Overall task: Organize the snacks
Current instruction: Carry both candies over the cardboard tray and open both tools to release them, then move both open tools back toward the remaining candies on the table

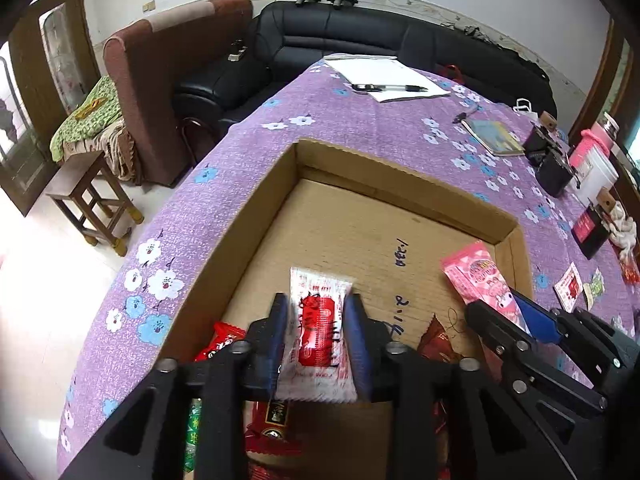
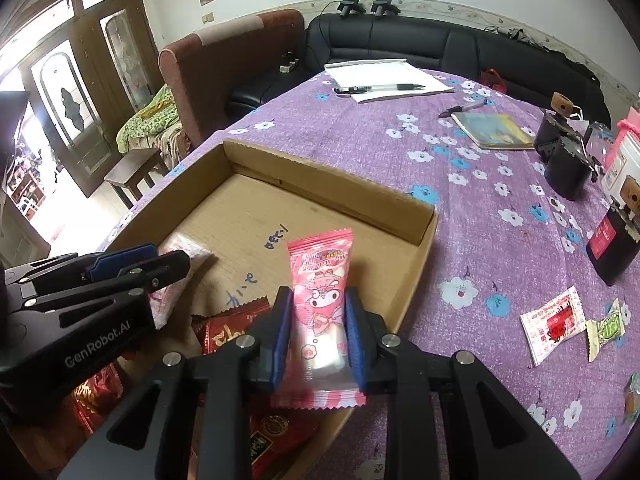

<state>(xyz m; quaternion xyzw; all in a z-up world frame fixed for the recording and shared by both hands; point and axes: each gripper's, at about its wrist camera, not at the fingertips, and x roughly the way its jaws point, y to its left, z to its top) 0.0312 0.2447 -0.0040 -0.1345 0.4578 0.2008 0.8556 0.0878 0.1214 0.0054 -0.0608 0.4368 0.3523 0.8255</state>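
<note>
The left claw point(image 1: 318, 334) grips a white-and-red snack packet point(image 1: 318, 332) at the lower middle of its frame, over the shallow cardboard box point(image 1: 256, 196). The right claw point(image 2: 318, 332) pinches a pink candy wrapper point(image 2: 320, 300) (a cartoon face printed on it) above the box's right wall. Red packets point(image 2: 228, 332) lie inside the box. Two loose snacks point(image 2: 554, 322) sit at the right on the purple flowered surface point(image 2: 460, 208).
</note>
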